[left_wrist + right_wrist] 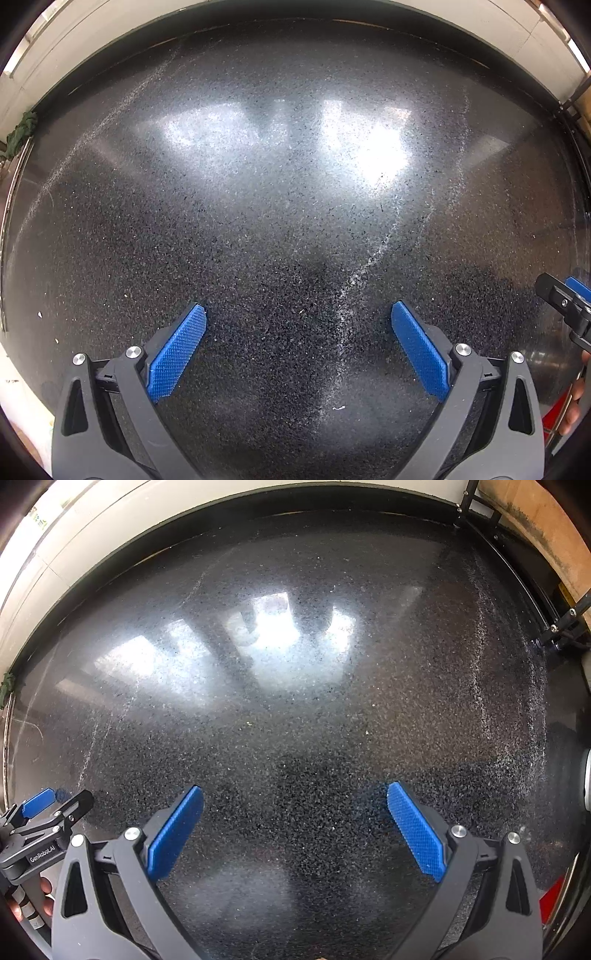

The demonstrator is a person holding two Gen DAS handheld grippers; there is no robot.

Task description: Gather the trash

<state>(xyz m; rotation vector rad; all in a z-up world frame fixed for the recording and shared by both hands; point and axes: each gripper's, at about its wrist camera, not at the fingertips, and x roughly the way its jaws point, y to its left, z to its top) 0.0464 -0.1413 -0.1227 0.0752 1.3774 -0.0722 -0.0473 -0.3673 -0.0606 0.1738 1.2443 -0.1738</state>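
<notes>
Both views look down on a dark speckled stone countertop. My left gripper is open above it, blue pads spread wide with nothing between them. My right gripper is open too, empty, over the same countertop. Each gripper shows at the edge of the other's view: the right gripper at the far right, the left gripper at the lower left, held by a hand. Only tiny crumbs lie here: a white scrap near the left gripper and a white fleck at the left.
A pale wall borders the counter at the back. A green cloth hangs at the left edge. A black metal frame and a brown board stand at the back right. Something red shows at the lower right.
</notes>
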